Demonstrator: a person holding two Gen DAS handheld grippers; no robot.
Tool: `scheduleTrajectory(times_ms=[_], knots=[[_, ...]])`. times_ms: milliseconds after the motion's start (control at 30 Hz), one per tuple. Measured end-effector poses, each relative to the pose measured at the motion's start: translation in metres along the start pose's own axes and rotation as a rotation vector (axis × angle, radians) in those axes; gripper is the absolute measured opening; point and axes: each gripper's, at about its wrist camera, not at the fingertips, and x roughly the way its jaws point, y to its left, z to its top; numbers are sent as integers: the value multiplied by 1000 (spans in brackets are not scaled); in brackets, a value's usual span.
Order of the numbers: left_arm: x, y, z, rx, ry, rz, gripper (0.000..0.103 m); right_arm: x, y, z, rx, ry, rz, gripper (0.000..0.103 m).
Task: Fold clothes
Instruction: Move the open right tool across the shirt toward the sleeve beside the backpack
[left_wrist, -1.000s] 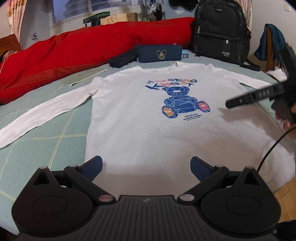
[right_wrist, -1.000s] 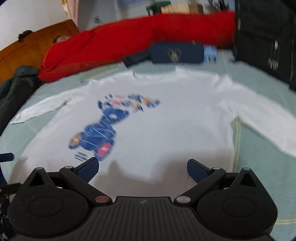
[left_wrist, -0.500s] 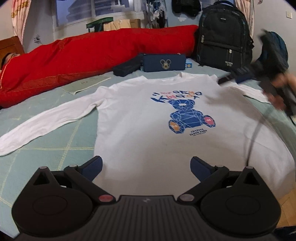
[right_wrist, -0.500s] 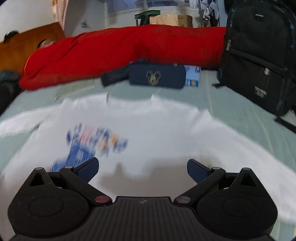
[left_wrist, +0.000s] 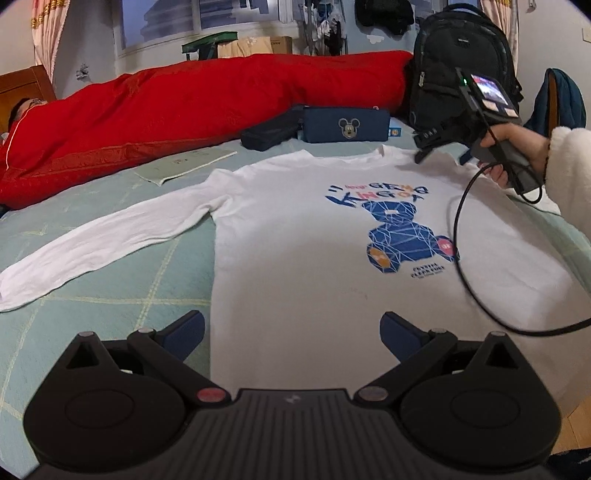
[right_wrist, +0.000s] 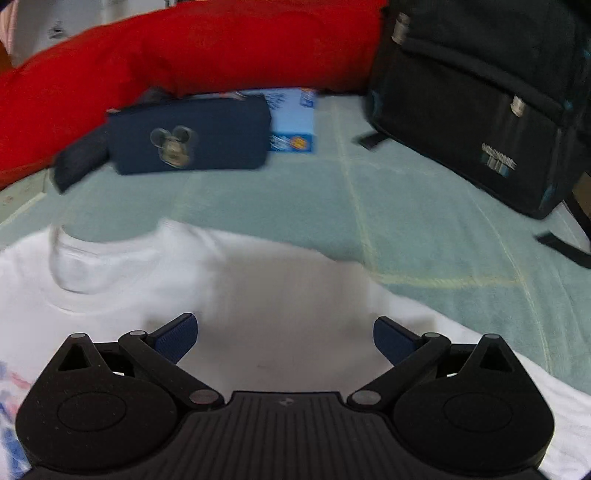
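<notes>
A white long-sleeved shirt (left_wrist: 303, 236) with a blue bear print lies flat, front up, on the green bed, its left sleeve (left_wrist: 92, 247) stretched out. My left gripper (left_wrist: 291, 330) is open and empty, hovering over the shirt's bottom hem. My right gripper (right_wrist: 284, 338) is open and empty over the shirt's right shoulder (right_wrist: 258, 291), just right of the collar (right_wrist: 88, 258). It also shows in the left wrist view (left_wrist: 439, 147), held by a hand near the collar. That view is blurred by motion.
A red quilt (left_wrist: 184, 107) covers a person lying along the far side. A navy Mickey pouch (left_wrist: 345, 123), a dark case (left_wrist: 269, 133) and a blue box (right_wrist: 293, 122) lie beyond the collar. A black backpack (right_wrist: 480, 92) stands at the far right. A paper sheet (left_wrist: 184, 164) lies far left.
My right gripper has swept from above the shirt's middle forward to the right shoulder by the collar. My left gripper has shifted slightly left over the hem. Both stayed open.
</notes>
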Motion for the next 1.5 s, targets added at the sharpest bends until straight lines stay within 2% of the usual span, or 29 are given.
scheduleTrajectory(times_ms=[100, 233, 300, 400, 533, 633, 667, 800, 933, 1033, 1100, 1233, 1367, 1500], knots=[[-3, 6, 2, 0, -13, -1, 101, -6, 39, 4, -60, 23, 107, 103], [-10, 14, 3, -4, -28, 1, 101, 6, 112, 4, -173, 78, 218, 103], [-12, 18, 3, -6, -32, 5, 101, 17, 148, 2, -238, 80, 226, 103], [-12, 23, 2, -12, -30, 15, 101, 44, 184, 5, -303, 63, 149, 103], [-15, 30, 0, -24, -36, 18, 101, 77, 193, 34, -250, 48, 123, 103], [-16, 33, -3, -27, -44, 20, 101, 82, 205, 54, -258, 48, 70, 103], [-16, 34, -3, -27, -47, 21, 101, 79, 209, 56, -270, 54, 77, 103], [-15, 37, -5, -31, -45, 23, 101, 79, 226, 53, -314, 73, 135, 103], [-13, 39, -5, -31, -35, 28, 101, 102, 239, 53, -342, 32, 116, 103], [-15, 38, -6, -28, -37, 18, 101, 97, 246, 64, -341, 37, 96, 103], [-17, 37, -7, -26, -43, 7, 101, 77, 252, 66, -365, 10, 98, 103], [-17, 34, -9, -15, -48, -5, 101, 52, 267, 56, -418, 67, 230, 103], [-17, 33, -10, -10, -45, -8, 101, 76, 288, 42, -449, 116, 196, 103], [-17, 36, -9, -13, -41, -5, 101, 91, 295, 44, -411, 49, 179, 103]])
